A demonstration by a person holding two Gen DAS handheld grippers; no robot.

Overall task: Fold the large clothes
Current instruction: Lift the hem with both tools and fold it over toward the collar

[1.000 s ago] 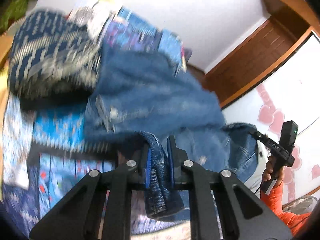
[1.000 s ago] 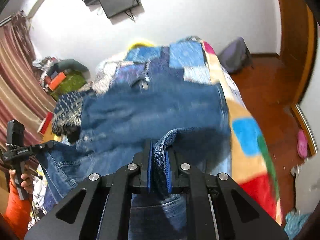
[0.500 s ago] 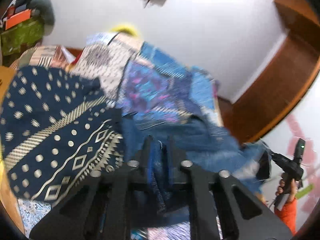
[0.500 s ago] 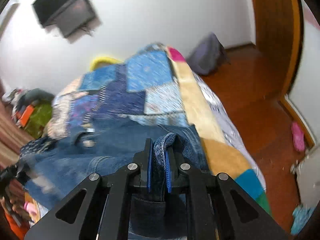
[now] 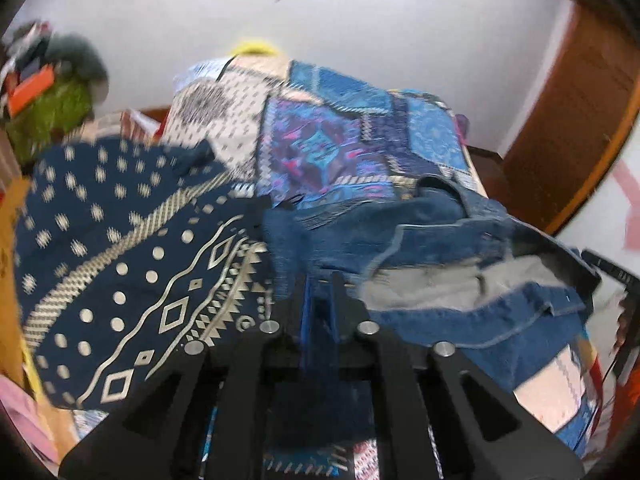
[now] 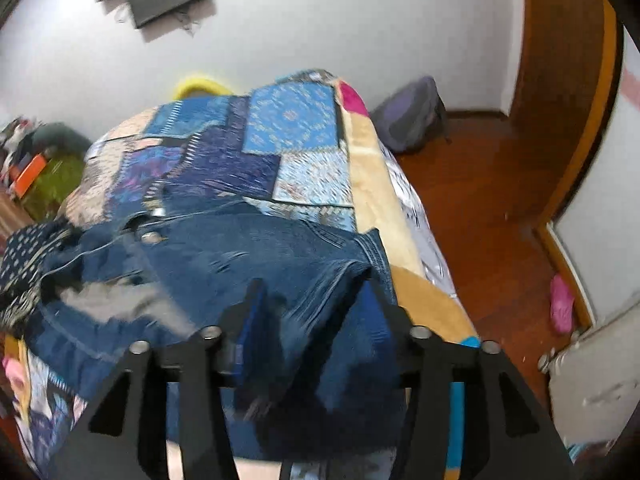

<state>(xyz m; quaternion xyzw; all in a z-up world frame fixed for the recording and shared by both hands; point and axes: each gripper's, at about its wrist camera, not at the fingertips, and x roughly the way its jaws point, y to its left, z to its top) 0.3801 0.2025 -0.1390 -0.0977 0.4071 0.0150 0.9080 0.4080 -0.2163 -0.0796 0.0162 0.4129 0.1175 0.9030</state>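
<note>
Two grippers work on one denim garment, which lies on the patchwork bedspread beside a dark patterned cloth. On the left side, the left gripper has its jaws nearly together, pinching an edge of the denim. On the right side, the right gripper stands wide open, with the fabric loose between its fingers and not held. I judge that a fold is being laid down. Next, the left gripper should release too, then both take new edges.
</note>
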